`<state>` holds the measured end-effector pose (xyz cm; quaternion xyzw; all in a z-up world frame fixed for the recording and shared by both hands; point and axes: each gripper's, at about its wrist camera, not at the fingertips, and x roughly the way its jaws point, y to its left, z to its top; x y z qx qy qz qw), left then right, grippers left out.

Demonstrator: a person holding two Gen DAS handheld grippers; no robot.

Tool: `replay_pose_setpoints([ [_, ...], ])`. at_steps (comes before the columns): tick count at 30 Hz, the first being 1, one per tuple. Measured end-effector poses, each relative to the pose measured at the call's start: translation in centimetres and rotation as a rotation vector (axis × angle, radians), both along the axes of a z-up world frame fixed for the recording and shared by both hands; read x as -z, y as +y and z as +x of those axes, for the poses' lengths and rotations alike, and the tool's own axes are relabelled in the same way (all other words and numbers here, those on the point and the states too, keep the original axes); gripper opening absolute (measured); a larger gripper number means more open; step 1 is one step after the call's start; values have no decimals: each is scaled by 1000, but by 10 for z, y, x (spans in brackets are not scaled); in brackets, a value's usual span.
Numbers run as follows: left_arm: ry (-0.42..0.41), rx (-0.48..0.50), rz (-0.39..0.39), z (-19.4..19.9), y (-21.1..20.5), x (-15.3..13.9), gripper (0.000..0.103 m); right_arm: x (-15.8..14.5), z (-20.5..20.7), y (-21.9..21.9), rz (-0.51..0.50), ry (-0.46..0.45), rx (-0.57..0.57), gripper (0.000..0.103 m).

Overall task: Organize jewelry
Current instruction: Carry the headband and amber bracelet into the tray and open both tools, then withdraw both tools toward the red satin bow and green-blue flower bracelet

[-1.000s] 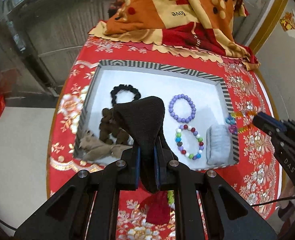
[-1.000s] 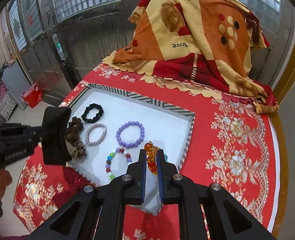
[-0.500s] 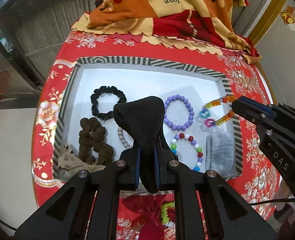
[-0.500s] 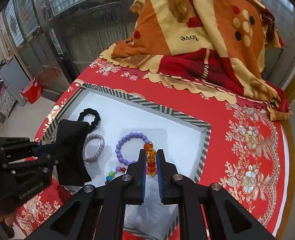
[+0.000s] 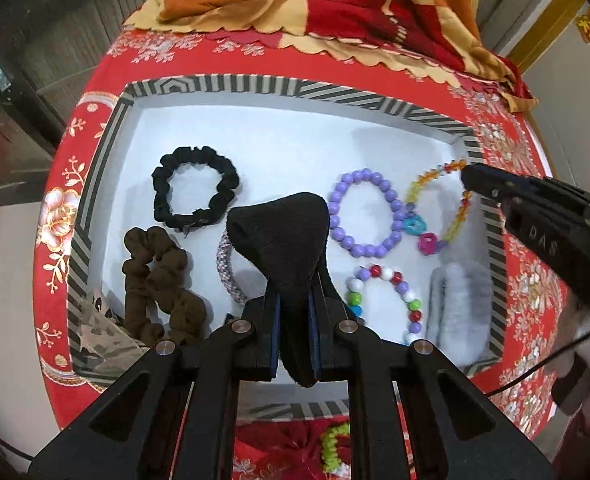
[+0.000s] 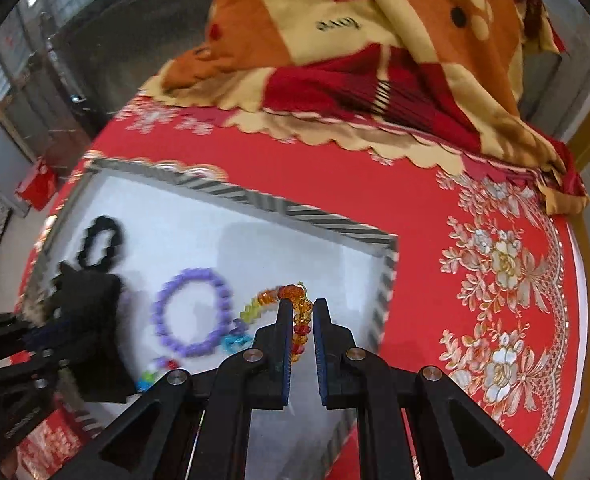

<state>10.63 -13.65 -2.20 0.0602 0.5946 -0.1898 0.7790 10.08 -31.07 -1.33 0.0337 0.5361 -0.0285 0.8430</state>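
Note:
A white tray (image 5: 303,92) with a striped rim sits on the red tablecloth. In it lie a black scrunchie (image 5: 195,186), a brown scrunchie (image 5: 157,280), a purple bead bracelet (image 5: 365,214), a multicolour bead bracelet (image 5: 387,300), a silver bracelet (image 5: 225,268) and a grey cloth (image 5: 459,312). My left gripper (image 5: 295,300) is shut on a black cloth (image 5: 285,240) above the tray's near side. My right gripper (image 6: 302,312) is shut on an orange-yellow bead bracelet (image 6: 299,316), which hangs low over the tray's right part, next to the purple one (image 6: 193,312).
A folded orange, red and cream blanket (image 6: 375,40) lies at the back of the round table. A green beaded item (image 5: 333,446) lies on the red cloth in front of the tray. The table edge falls away on the left to the floor.
My right gripper has carried the orange-yellow bracelet from outside the tray's right rim into the tray and lowered it beside the purple bracelet. My left gripper moved closer over the tray, still holding the black cloth.

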Motion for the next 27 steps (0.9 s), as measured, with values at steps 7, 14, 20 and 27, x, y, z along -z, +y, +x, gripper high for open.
replay_pose_setpoints([
  [7,-11,4,18,3,-4,6,10,26,14,-6,-60,46,12,9],
  [14,-21,12,35,3,-8,8,10,24,12,-4,-19,25,4,23],
  [20,-31,12,35,-1,-9,5,28,8,-4,1,36,-6,14,30],
  [27,-56,11,15,-13,-5,-12,47,-16,-35,13,83,-57,29,30],
])
